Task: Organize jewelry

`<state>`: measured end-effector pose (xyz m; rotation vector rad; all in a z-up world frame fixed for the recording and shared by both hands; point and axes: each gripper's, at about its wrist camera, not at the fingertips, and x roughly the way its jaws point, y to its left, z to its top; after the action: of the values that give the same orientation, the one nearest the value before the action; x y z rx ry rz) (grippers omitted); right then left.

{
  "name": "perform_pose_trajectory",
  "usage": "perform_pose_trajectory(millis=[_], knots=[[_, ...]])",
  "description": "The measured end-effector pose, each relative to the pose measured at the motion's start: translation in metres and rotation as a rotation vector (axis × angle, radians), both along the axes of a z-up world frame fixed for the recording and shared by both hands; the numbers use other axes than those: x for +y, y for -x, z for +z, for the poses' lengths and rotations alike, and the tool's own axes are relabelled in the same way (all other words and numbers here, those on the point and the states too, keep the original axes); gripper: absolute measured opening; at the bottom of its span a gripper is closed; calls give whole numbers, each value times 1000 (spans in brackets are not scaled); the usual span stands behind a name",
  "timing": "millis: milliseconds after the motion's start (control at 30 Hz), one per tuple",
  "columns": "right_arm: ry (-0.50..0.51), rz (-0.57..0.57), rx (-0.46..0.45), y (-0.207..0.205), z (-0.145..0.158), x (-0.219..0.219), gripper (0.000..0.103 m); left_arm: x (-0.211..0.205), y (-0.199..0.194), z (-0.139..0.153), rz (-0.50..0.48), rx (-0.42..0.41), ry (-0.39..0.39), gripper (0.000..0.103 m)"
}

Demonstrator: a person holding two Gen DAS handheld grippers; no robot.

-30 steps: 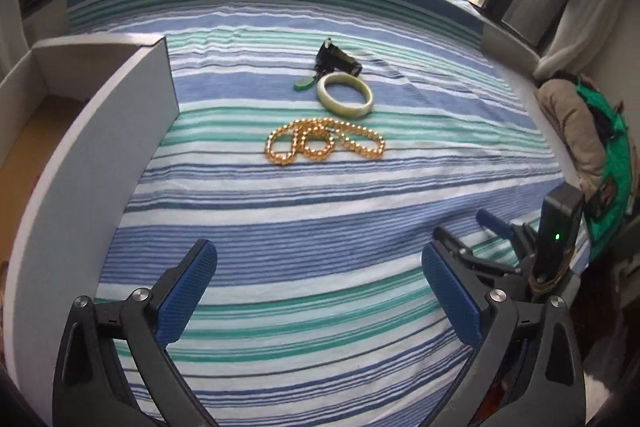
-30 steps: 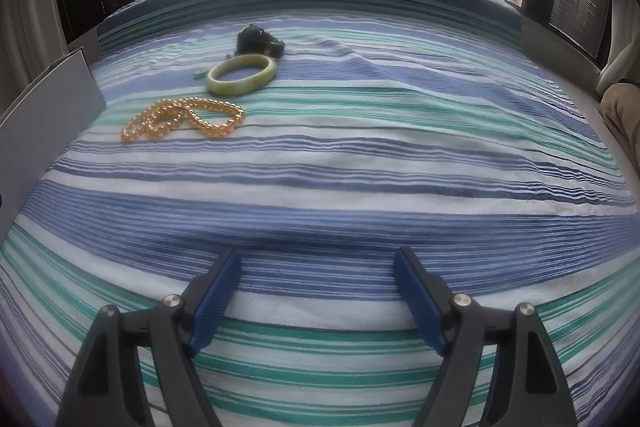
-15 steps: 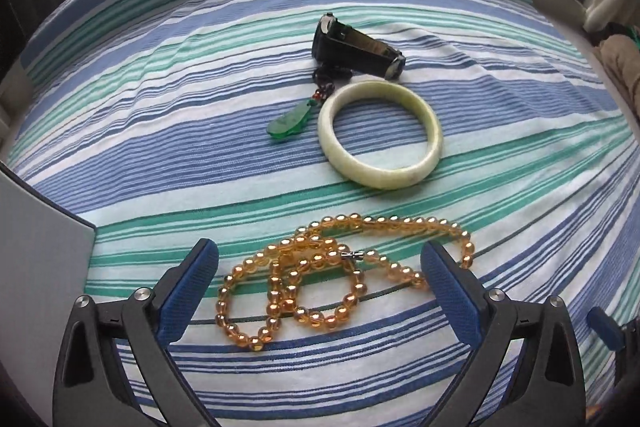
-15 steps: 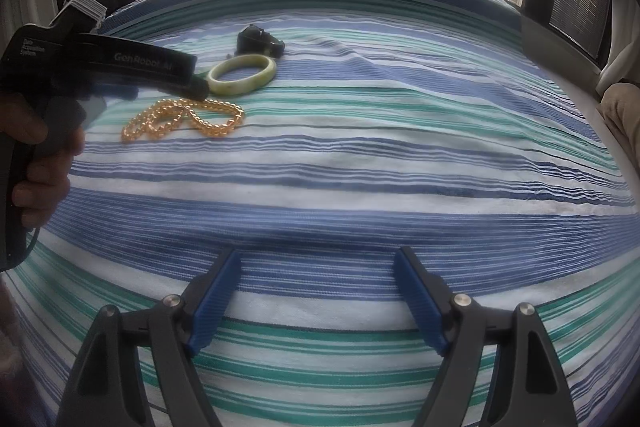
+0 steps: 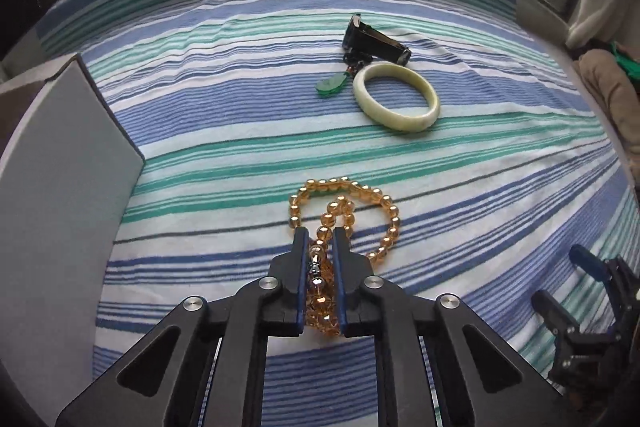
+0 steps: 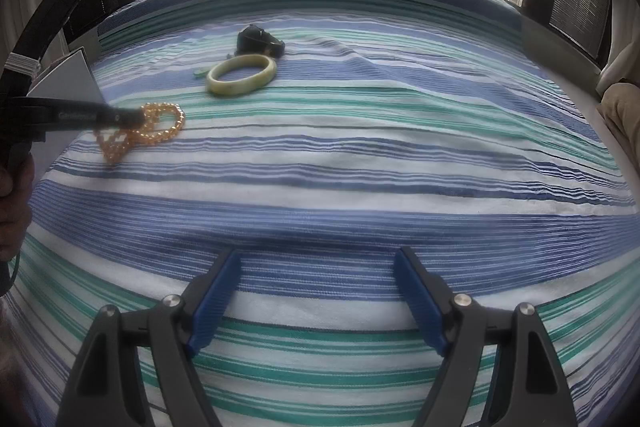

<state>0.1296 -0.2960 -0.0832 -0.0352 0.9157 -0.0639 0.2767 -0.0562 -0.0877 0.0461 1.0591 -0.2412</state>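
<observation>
Up close, the left gripper (image 5: 319, 239) has just closed its blue pads on a bunched amber bead necklace (image 5: 344, 211) lying on a striped bedsheet (image 5: 240, 107). Farther off lie a pale green bangle (image 5: 396, 101), a green pendant (image 5: 330, 85) and a black watch (image 5: 374, 41). The right gripper (image 6: 318, 297) hovers spread wide, holding nothing.

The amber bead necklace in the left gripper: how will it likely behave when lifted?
Probably floppy: the amber bead necklace lies in loose loops on the striped bedspread, so the free part should dangle and swing. The left gripper, whose jaws have just been closing, pinches only a few strands; the smooth round beads might slip. It looks fairly light.
</observation>
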Motion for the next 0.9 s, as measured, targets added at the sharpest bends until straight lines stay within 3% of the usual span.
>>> perform_pose_trajectory(millis=[200, 300, 367, 433, 500, 633, 900], knots=[[0, 0, 0, 0, 0, 0, 81, 30, 55, 4, 35, 42, 31, 8], [0, 0, 0, 0, 0, 0, 81, 35, 68, 1, 67, 0, 5, 11], [0, 0, 0, 0, 0, 0, 81, 35, 67, -3, 85, -23, -15, 21], [0, 0, 0, 0, 0, 0, 81, 32, 65, -7, 95, -48, -30, 55], [-1, 0, 0, 0, 0, -1, 81, 29, 65, -11, 107, -90, -53, 68], [-1, -1, 0, 0, 0, 0, 81, 30, 62, -17, 135, -126, -64, 83], [53, -44, 12, -24, 9, -9, 81, 36, 59, -22, 186, -117, -71, 99]])
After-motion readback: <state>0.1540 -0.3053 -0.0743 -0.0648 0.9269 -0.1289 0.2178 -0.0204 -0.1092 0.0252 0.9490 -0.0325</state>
